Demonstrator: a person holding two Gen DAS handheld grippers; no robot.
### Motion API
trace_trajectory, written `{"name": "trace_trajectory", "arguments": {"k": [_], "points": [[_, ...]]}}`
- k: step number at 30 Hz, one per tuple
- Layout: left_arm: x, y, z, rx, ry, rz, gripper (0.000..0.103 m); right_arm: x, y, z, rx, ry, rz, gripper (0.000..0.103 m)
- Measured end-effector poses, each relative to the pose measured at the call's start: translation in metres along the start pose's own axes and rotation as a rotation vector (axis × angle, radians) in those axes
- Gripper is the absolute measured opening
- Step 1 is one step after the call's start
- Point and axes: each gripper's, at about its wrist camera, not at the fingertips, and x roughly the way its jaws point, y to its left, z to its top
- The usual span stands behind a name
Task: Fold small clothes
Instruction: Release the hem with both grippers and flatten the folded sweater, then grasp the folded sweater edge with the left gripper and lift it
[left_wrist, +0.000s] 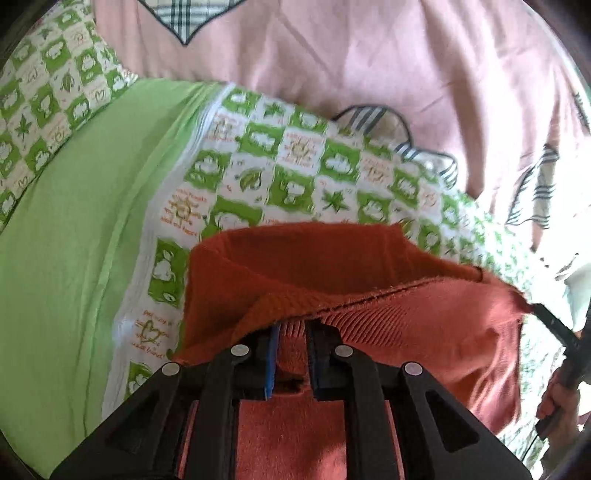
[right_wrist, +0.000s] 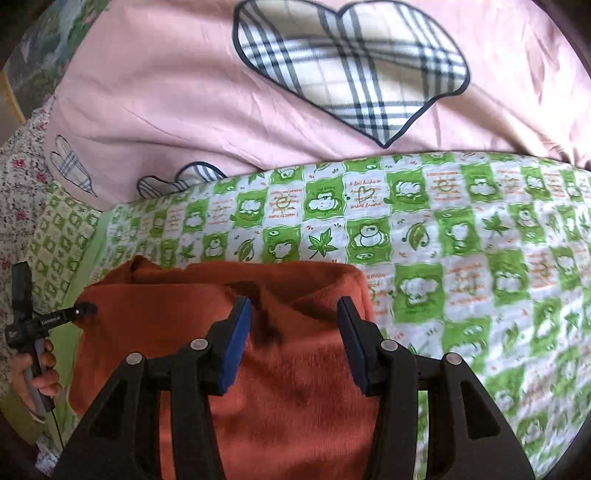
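Rust-orange knit, a small garment with a fuzzy face and a ribbed band, lies on a bedspread printed in green and white squares with frogs, leaves and orange writing. Beyond the bedspread, at the far side, a pink quilt with plaid hearts is bunched up. A plain light-green cloth spreads to the left in the left wrist view.

The left gripper is closed on the garment: its blue pads stand close together with a fold of the ribbed orange cloth pinched between them, and the cloth drapes up and over the fingertips, forming a raised fold with a seam running off to the right. From the right wrist view the same gripper reaches in from the left and bites the garment's left edge, a hand wrapped around its handle.

The right gripper hangs over the middle of the garment with its jaws apart; the blue pads stand on either side of a rumpled ridge of orange cloth. Whether the tips rest on the fabric or hover just above it is hard to judge here, but nothing is clamped between them. In the left wrist view, a hand holding this gripper's dark handle shows at the right edge.
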Motion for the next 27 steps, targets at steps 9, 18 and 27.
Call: {"name": "trace_trajectory", "arguments": {"k": [9, 18, 27], "points": [[-0.025, -0.002, 0.021, 0.104, -0.033, 0.174, 0.082, -0.004, 0.035, -0.028, -0.063, 0.036, 0.062, 0.054], [-0.041, 0.044, -0.054, -0.035, 0.063, 0.167, 0.082, 0.01, -0.048, -0.057, 0.276, 0.11, -0.159, 0.057], [-0.079, 0.055, -0.154, -0.227, 0.114, 0.073, 0.082, -0.04, -0.008, -0.086, 0.194, 0.095, -0.058, 0.057]]}}
